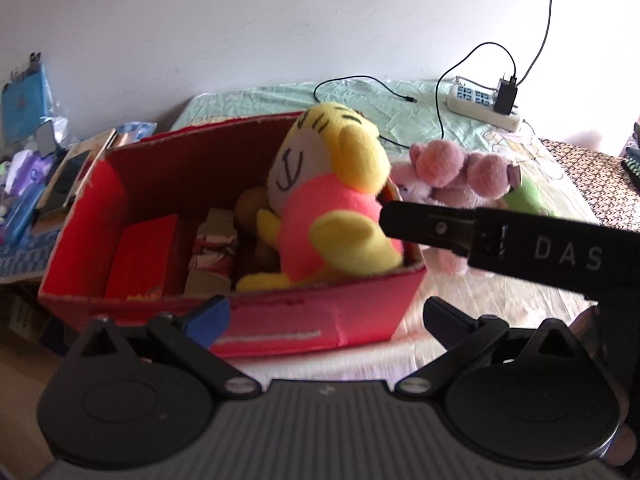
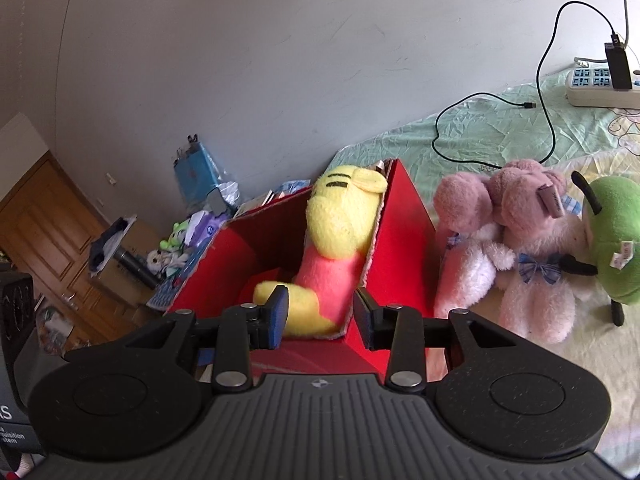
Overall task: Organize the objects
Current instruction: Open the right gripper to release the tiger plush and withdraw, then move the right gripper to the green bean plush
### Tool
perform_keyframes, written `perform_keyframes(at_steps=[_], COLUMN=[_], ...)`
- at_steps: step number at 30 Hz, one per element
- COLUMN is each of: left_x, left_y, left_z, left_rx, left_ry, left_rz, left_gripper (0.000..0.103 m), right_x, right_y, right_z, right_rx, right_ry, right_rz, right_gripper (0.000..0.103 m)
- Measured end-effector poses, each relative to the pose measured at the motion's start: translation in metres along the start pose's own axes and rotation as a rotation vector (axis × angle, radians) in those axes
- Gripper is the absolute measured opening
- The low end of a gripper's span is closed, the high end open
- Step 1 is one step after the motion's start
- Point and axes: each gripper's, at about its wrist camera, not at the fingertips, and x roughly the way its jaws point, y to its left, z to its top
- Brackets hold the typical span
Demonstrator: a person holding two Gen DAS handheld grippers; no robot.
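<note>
Right wrist view: right gripper [image 2: 320, 314] jaws apart | yellow-and-pink plush toy [image 2: 334, 248] in red cardboard box [image 2: 404, 240] | left gripper [image 1: 326, 314] wide apart

Black grippers with ribbed grey bases, silver screws, blue-padded jaws, white "DAS" lettering.

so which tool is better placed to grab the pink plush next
Right. The right tool is open at the red box's right wall, with the pink plush just beyond it on the bed. The left tool sits in front of the box, farther from the plush.
</note>
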Motion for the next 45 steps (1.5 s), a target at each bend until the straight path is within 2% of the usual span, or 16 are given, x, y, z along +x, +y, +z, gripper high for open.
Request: perform_keyframes(at_steps=[10, 24, 35, 45], left_x=[0.014, 0.044, 0.071, 0.091], left_y=[-0.034, -0.092, -0.122, -0.149], left_z=[-0.010, -0.012, -0.005, 0.006], left_rx=[-0.026, 0.071, 0.130, 0.174], left_ry=[0.080, 0.154, 0.206, 0.213], left_rz=[0.016, -0.017, -0.068, -0.176], left_gripper=[0.103, 0.103, 0.103, 0.103], right_x=[-0.016, -0.038, -0.052, -0.071], right_y=[-0.030, -0.074, -0.112, -0.156], right_z=[-0.004, -0.012, -0.017, -0.009], right_rx=[0.034, 0.125, 0.213, 0.306], right_ry=[0.051, 0.074, 0.060, -0.016], right_rz=[0.002, -0.065, -0.129, -0.216], right_gripper=[0.040, 0.041, 0.042, 0.042])
